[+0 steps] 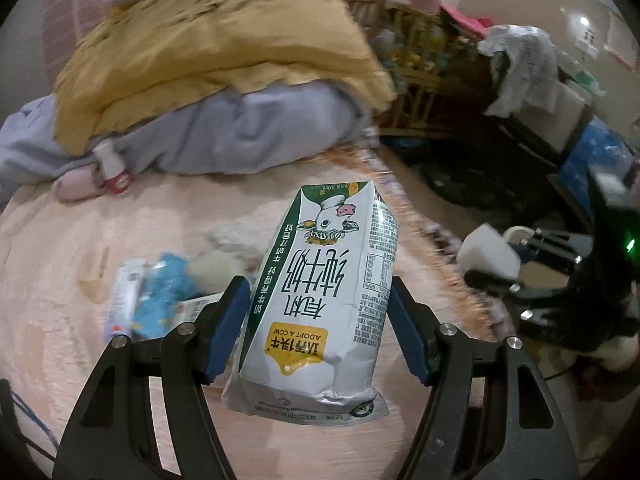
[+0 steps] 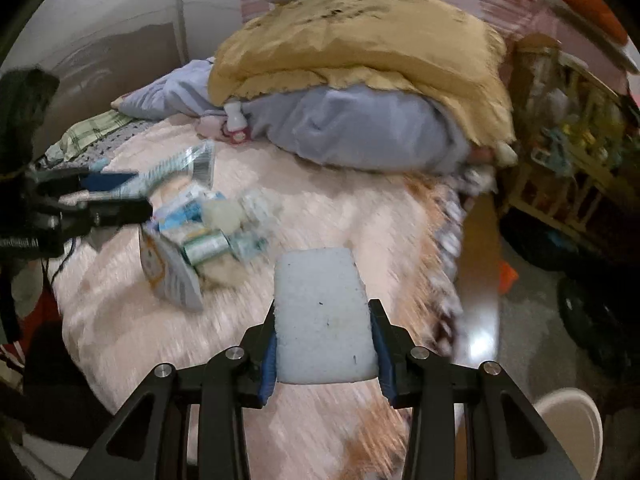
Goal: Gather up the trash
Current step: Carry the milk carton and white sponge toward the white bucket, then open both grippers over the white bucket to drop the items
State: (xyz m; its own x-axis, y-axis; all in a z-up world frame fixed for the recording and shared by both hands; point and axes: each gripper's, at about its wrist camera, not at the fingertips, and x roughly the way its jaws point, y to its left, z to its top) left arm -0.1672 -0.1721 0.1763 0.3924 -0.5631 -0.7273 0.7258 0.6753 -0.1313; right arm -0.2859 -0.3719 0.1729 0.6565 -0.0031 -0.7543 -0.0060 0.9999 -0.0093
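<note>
My left gripper (image 1: 318, 308) is shut on a white and green milk carton (image 1: 324, 296) and holds it above the pink bed cover (image 1: 80, 248); it also shows at the left of the right wrist view (image 2: 116, 192). My right gripper (image 2: 324, 336) is shut on a white foam block (image 2: 324, 316); it also shows at the right of the left wrist view (image 1: 492, 276), where the block (image 1: 486, 254) is off the bed's edge. A heap of wrappers and cartons (image 2: 200, 236) lies on the bed; part of the heap shows in the left wrist view (image 1: 152, 296).
A yellow quilt (image 2: 360, 44) and a grey-blue blanket (image 2: 352, 132) are piled at the back of the bed. A small bottle (image 2: 234, 120) lies by them. A wooden shelf (image 2: 568, 152) with clutter stands right. A white bin rim (image 2: 572, 420) is at lower right.
</note>
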